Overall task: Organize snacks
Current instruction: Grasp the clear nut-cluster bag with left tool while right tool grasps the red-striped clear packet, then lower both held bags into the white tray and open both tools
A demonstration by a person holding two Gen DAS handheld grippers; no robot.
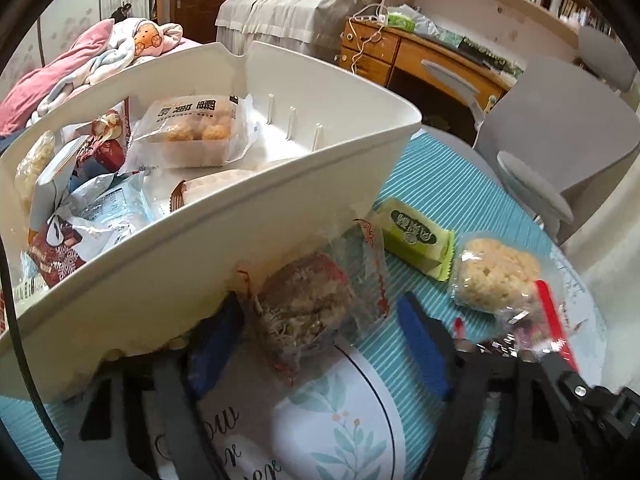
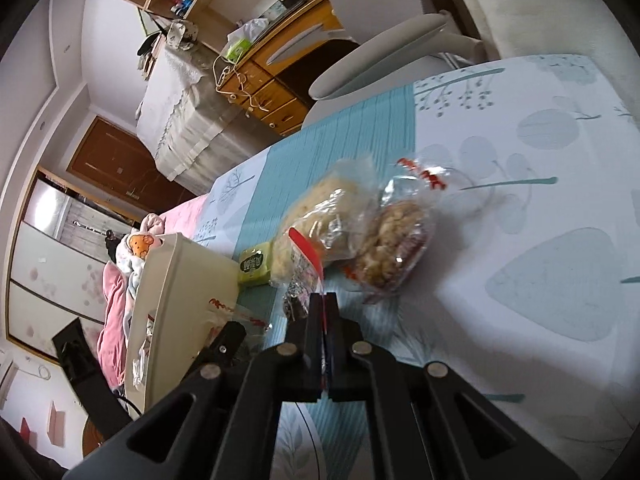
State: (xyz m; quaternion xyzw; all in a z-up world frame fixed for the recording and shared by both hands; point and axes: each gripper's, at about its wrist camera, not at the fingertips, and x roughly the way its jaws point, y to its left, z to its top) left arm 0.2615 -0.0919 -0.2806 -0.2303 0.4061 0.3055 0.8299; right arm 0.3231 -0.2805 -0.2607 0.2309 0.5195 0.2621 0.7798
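**Snacks going into the bin**

Wrappers are crinkling: my right gripper (image 2: 324, 300) is pinching the rice-puff bag (image 2: 316, 220) by its edge, and my left gripper (image 1: 320, 336) is straddling the dark cake packet (image 1: 308, 304), half open. I am planning to lift each clear of the bin (image 1: 224, 240) wall; open counter (image 2: 500, 208) is lying rightward.

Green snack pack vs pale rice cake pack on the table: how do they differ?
1. The green snack pack has an opaque wrapper with a printed label; the rice cake pack is clear, showing the puffed block inside.
2. The green snack pack is a flat bar; the rice cake pack is chunkier.
3. The green snack pack lies untouched; the rice cake pack is pinched at its wrapper edge by the right tongs.

Both lie outside the white bin.
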